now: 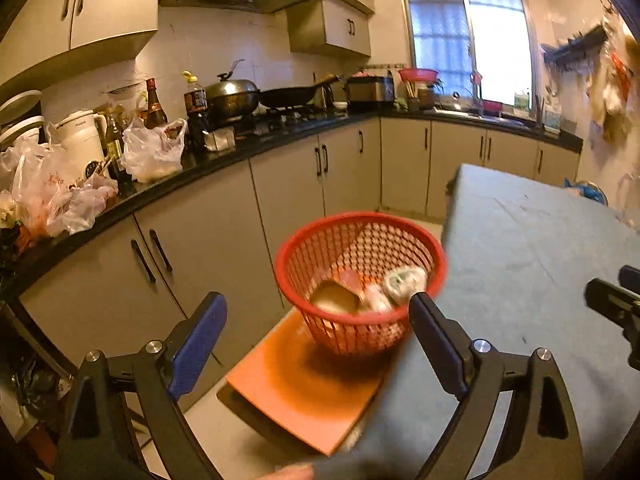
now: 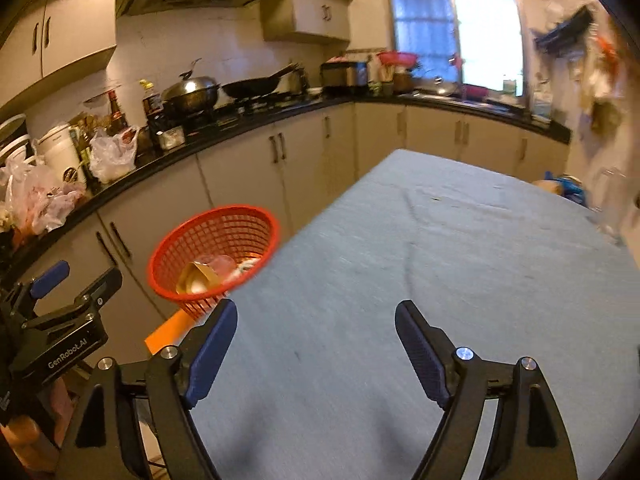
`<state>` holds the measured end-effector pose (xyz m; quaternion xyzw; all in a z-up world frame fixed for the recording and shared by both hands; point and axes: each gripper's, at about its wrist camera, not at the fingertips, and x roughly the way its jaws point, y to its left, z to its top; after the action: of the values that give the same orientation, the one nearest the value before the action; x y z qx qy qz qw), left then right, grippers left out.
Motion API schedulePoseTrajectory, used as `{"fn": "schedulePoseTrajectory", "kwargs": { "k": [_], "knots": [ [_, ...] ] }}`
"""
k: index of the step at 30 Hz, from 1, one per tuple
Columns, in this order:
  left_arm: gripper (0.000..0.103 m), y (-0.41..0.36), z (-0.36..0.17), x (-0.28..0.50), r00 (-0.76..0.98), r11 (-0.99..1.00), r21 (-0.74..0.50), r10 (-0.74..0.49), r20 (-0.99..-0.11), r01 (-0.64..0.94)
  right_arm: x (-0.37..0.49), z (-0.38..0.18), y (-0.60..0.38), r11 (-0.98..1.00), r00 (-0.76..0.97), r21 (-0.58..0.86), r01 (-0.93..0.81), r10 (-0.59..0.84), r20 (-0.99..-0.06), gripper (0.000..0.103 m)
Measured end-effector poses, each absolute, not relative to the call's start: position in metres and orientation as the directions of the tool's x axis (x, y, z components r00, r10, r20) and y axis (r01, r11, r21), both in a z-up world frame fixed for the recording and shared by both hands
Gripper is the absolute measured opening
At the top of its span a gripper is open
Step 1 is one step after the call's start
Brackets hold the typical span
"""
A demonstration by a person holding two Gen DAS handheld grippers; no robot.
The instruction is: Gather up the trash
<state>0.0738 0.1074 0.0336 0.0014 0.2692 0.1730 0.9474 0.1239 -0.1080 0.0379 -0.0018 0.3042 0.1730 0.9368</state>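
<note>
A red mesh basket [image 1: 360, 222] stands on an orange stool [image 1: 304, 396] beside the table, which is covered in a grey-blue cloth [image 1: 528, 264]. Inside the basket lie a brownish carton [image 1: 334, 298], a pink wrapper and a crumpled white-green piece [image 1: 404, 282]. My left gripper [image 1: 318, 300] is open just in front of the basket, with nothing between its blue pads. My right gripper [image 2: 316, 306] is open above the bare cloth [image 2: 440, 260], also empty. The right wrist view has the basket [image 2: 216, 211] at the left, off the table's edge.
A black counter [image 1: 224, 160] runs along the left and back walls. It carries plastic bags [image 1: 152, 152], bottles, a white kettle, a lidded wok [image 1: 232, 96] and a pan. Beige cabinets stand below it. The stool sits in the narrow aisle between cabinets and table.
</note>
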Motion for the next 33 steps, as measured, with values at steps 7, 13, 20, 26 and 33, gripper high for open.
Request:
{"fn": "schedulePoseTrajectory", "kwargs": {
  "k": [7,13,20,26,33],
  "knots": [
    [0.092,0.086,0.017,0.042,0.776,0.931,0.107,0.351,-0.524,-0.349,0.07,0.033,-0.121,0.957,0.815,0.03,-0.289,0.262,-0.517,0.088],
    [0.092,0.084,0.013,0.034,0.778,0.926,0.106,0.362,-0.513,-0.362,0.063,0.036,-0.129,0.961,0.829,0.049,-0.273,0.261,-0.494,0.09],
    [0.092,0.086,0.009,0.036,0.78,0.925,0.103,0.365,-0.508,-0.365,0.064,0.032,-0.118,0.961,0.825,0.023,-0.277,0.25,-0.507,0.09],
    [0.092,0.09,0.005,0.039,0.786,0.93,0.096,0.353,-0.508,-0.356,0.069,0.028,-0.112,0.963,0.816,0.013,-0.271,0.237,-0.527,0.09],
    [0.092,0.092,0.003,0.042,0.785,0.931,0.097,0.351,-0.51,-0.353,0.073,0.024,-0.11,0.966,0.813,0.0,-0.259,0.217,-0.541,0.09]
  ]
}}
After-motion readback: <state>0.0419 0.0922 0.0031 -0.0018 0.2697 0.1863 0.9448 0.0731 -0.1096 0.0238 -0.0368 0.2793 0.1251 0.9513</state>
